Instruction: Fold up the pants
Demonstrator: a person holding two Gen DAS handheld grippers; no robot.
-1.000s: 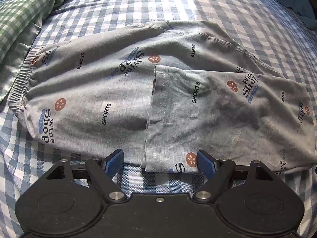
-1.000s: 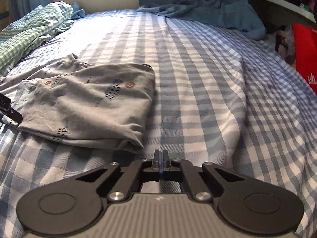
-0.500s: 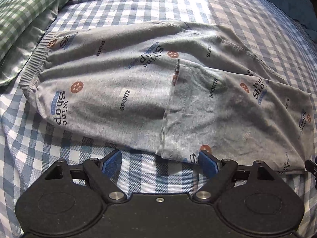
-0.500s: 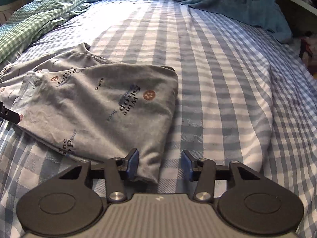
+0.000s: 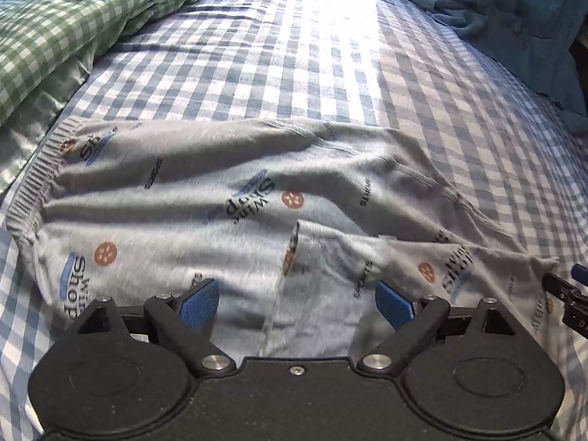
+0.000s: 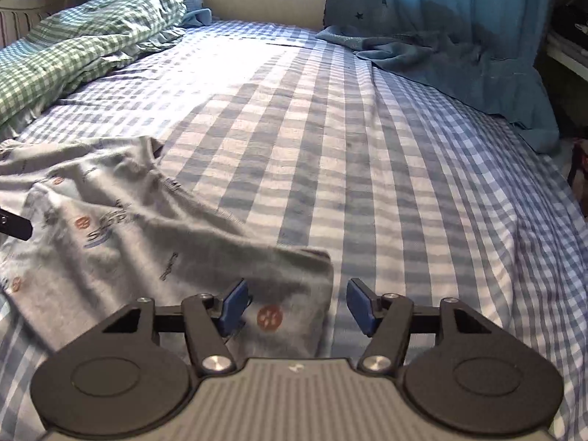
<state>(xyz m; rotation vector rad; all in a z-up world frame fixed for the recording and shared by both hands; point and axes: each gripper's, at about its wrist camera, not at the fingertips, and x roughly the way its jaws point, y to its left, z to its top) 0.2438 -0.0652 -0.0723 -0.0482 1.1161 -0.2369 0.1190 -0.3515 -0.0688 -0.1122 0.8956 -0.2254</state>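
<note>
Grey printed pants (image 5: 205,217) lie folded on the blue checked bed, waistband at the left, the leg ends doubled back on top at the right. My left gripper (image 5: 296,303) is open over the near edge, straddling the hem of the doubled-back leg. My right gripper (image 6: 299,307) is open, its jaws either side of the pants' folded right corner (image 6: 294,286). The right gripper's tip shows at the right edge of the left wrist view (image 5: 567,294).
A green checked pillow or quilt (image 5: 55,25) lies at the far left. A crumpled blue cloth (image 6: 441,58) lies at the far right of the bed (image 6: 367,147), with a blue curtain behind. The bed edge falls away at the right.
Both grippers have moved forward onto the pants. The right gripper went from shut to wide open. The left stayed open. The pants now look a little rumpled.
</note>
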